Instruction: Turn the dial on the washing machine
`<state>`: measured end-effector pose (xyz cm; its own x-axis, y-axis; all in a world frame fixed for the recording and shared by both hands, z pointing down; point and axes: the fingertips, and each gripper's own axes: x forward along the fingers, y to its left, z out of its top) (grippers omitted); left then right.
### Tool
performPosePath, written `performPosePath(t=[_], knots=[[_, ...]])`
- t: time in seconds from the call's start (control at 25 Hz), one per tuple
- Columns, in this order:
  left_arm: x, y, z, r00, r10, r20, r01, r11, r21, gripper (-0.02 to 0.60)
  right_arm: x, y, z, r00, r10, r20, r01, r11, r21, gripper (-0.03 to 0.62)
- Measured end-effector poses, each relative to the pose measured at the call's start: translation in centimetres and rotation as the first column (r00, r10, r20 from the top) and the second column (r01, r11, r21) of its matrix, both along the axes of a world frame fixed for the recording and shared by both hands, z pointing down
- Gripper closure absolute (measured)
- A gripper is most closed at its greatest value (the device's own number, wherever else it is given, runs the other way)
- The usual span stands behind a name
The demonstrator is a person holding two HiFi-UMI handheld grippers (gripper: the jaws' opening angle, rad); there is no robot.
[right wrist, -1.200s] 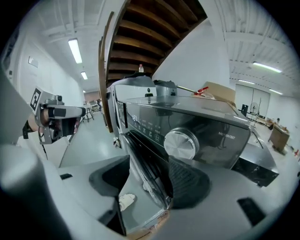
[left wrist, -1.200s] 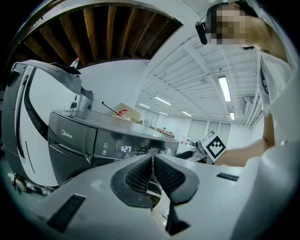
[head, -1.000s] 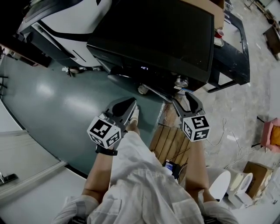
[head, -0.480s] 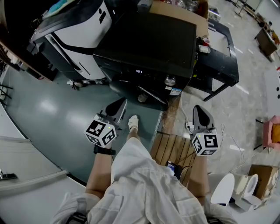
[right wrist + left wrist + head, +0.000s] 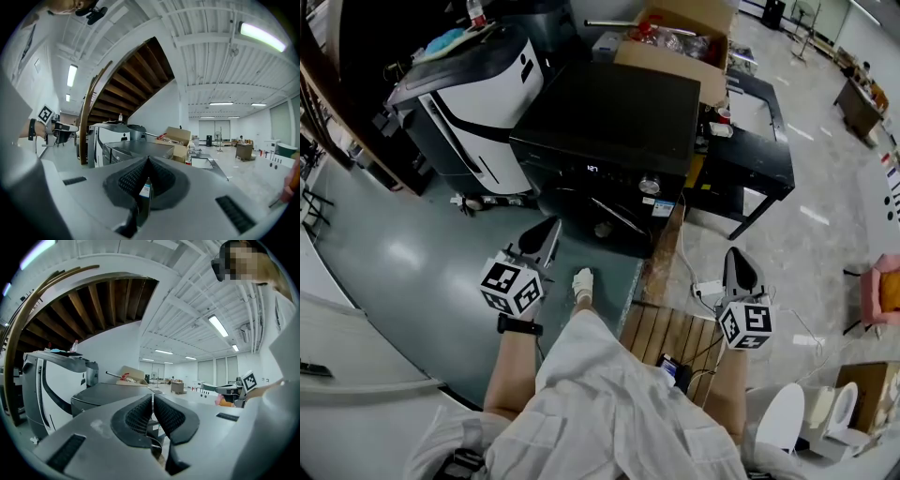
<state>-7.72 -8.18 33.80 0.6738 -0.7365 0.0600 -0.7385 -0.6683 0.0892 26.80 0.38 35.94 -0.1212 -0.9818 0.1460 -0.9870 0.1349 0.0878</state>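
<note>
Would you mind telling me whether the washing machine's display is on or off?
On: pale digits glow on the washing machine's dark front, beside the dial.

The right gripper [image 5: 734,257] backs off the dial [image 5: 649,185], now well apart from it, its jaws gone from spread to together. The left gripper [image 5: 550,226] draws back too, and the washing machine [image 5: 609,117] sits farther off.

Inventory: one washing machine [image 5: 609,117], one dial [image 5: 649,185], one white appliance [image 5: 473,94], one cardboard box [image 5: 667,58], one wooden pallet [image 5: 661,323], two grippers: left gripper [image 5: 546,232], right gripper [image 5: 737,262].
</note>
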Motion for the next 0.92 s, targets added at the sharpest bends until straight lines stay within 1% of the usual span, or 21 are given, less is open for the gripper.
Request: performPosePath(t=[0.24, 0.68, 0.92], knots=[[1.3, 1.5, -0.3, 1.000, 0.023, 0.015, -0.023, 1.000, 0.003, 0.565, 0.2, 1.3, -0.6, 1.000, -0.009, -0.006, 0.009, 1.000, 0.008, 0.594], [1.4, 1.9, -0.2, 0.999, 0.030, 0.012, -0.030, 1.000, 0.000, 0.565, -0.5, 1.7, -0.8, 1.000, -0.019, -0.010, 0.019, 1.000, 0.013, 0.594], [1.6, 1.7, -0.1, 0.999, 0.035, 0.008, -0.035, 0.999, 0.000, 0.565, -0.3, 1.6, -0.7, 1.000, -0.009, -0.008, 0.009, 1.000, 0.012, 0.594]])
